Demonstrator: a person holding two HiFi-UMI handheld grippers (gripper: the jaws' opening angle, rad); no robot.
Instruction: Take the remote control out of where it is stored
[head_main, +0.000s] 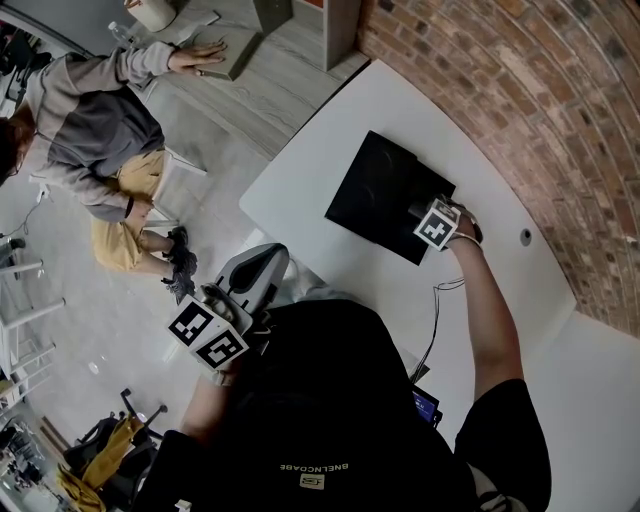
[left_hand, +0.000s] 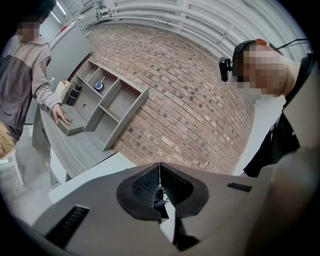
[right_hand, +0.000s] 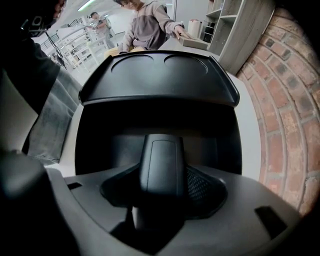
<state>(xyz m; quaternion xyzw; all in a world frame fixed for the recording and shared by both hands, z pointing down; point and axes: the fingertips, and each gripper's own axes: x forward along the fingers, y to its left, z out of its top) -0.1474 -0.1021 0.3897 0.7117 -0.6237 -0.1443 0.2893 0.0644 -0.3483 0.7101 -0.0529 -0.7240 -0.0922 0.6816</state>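
A black remote control (right_hand: 162, 167) stands on end between the pads of my right gripper (right_hand: 162, 192), which is shut on it. It sits inside an open black box (right_hand: 95, 130) whose moulded lid (right_hand: 157, 75) is tipped back behind it. From the head view, the right gripper (head_main: 428, 218) reaches into that box (head_main: 380, 190) on the white table. My left gripper (left_hand: 160, 187) is shut and empty, its ribbed pads meeting. It is held away from the table, by the person's left side (head_main: 225, 320).
The white table (head_main: 330, 140) runs along a curved brick wall (head_main: 520, 90). A thin cable (head_main: 437, 320) lies on the table near my right arm. Another person (head_main: 95, 140) leans on a grey counter with a shelf unit (left_hand: 100, 100) to the left.
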